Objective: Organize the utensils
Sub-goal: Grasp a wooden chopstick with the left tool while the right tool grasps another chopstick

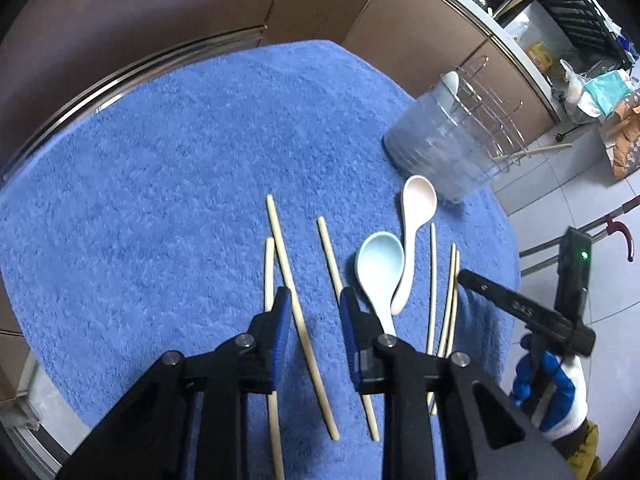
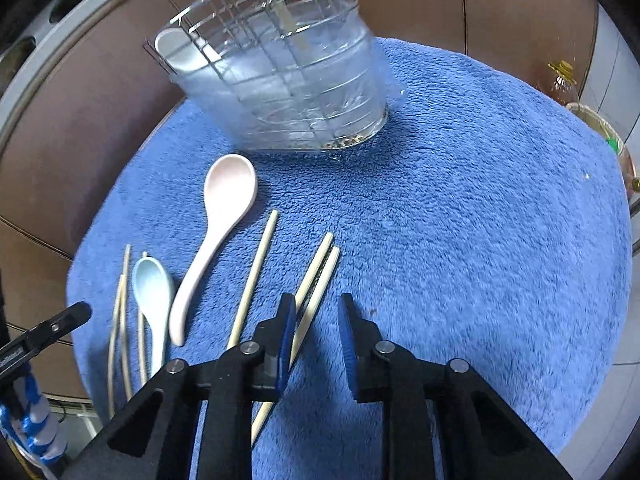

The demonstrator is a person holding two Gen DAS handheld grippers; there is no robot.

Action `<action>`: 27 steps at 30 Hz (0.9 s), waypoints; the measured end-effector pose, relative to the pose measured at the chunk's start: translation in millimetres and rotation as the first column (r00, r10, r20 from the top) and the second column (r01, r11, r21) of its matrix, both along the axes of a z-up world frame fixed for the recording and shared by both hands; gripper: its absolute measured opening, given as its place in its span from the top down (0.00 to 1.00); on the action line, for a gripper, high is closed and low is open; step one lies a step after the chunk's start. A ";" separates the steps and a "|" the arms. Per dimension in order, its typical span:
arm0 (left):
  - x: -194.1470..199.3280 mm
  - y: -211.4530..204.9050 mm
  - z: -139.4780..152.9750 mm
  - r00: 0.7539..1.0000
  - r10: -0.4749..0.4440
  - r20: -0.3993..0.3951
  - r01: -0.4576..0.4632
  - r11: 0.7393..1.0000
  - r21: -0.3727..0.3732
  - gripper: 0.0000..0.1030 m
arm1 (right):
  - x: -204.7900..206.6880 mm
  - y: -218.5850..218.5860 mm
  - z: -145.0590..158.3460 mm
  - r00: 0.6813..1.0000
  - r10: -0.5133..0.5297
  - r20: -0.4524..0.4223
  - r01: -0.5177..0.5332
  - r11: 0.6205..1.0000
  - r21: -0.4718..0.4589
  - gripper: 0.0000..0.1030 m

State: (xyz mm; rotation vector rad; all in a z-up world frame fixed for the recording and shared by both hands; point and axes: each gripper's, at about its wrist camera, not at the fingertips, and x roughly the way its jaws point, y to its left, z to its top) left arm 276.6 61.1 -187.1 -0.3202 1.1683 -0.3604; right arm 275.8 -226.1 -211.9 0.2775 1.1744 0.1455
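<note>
A round table is covered by a blue fleece cloth (image 1: 160, 184), on which loose utensils are laid out. In the left wrist view, the left gripper (image 1: 314, 300) is seen at the lower centre with its fingers spread and nothing held between them; a long chopstick (image 1: 298, 312) runs between the fingers on the cloth, and two more chopsticks (image 1: 330, 258) lie just beside them. A pale blue spoon (image 1: 378, 266) and a pink spoon (image 1: 414, 220) are placed right of centre, their handles overlapping, with three thin chopsticks (image 1: 432, 276) further right. A clear plastic holder (image 1: 436, 148) with a wire rack stands at the upper right, a white spoon (image 1: 451, 80) standing in it. In the right wrist view, the right gripper (image 2: 316, 320) is shown at the lower centre, fingers apart and empty, above a pair of chopsticks (image 2: 320, 276); the holder (image 2: 288, 80) is seen at the upper centre.
</note>
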 end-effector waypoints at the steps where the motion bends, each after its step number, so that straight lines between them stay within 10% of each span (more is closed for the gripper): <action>1: -0.8 1.4 -1.9 1.000 -0.004 -0.011 0.004 1.000 -0.010 0.80 | 1.4 2.2 -1.5 1.000 0.003 -0.006 -0.004 1.000 -0.009 0.83; 11: -2.5 10.3 -16.2 0.996 -0.016 -0.086 0.012 0.998 -0.056 0.84 | -1.1 12.0 -4.7 0.997 0.065 -0.028 -0.067 0.994 -0.085 0.89; 27: 59.3 -23.4 -33.9 0.990 0.020 -0.136 -0.006 0.994 0.105 0.87 | 38.5 16.9 -4.7 0.992 0.095 -0.086 -0.101 0.992 -0.072 0.89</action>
